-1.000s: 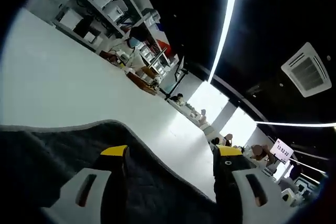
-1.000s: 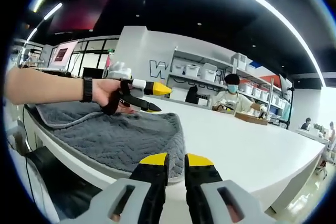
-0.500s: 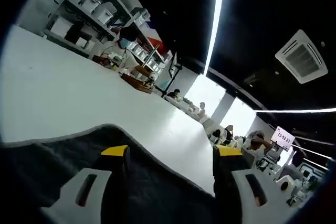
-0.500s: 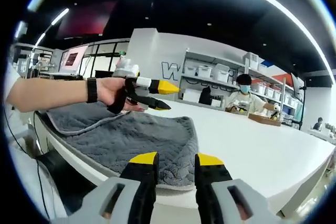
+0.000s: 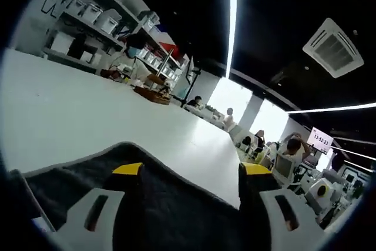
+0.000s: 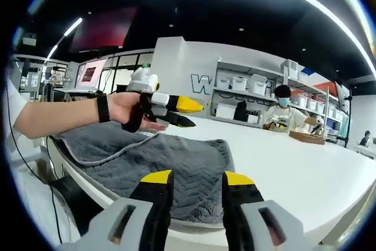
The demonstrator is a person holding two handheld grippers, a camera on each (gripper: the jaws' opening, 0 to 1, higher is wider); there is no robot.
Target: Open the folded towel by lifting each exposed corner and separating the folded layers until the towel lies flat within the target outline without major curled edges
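Lying below both spread hand-held grippers, left (image 5: 191, 171) and right (image 6: 197, 176): grey towel (image 6: 170, 166) on white table (image 6: 305, 171).

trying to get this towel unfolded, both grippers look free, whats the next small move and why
Probably lower the open right gripper onto the near edge of the towel and pinch the top layer. The towel lies on the table with a folded layer still showing at its far left, and the left gripper hovers open above that side, holding nothing.

A masked person (image 6: 282, 105) is sitting behind the white bench (image 6: 305, 171), and storage bins (image 6: 245, 83) are lining the shelves (image 6: 235, 93) behind them.
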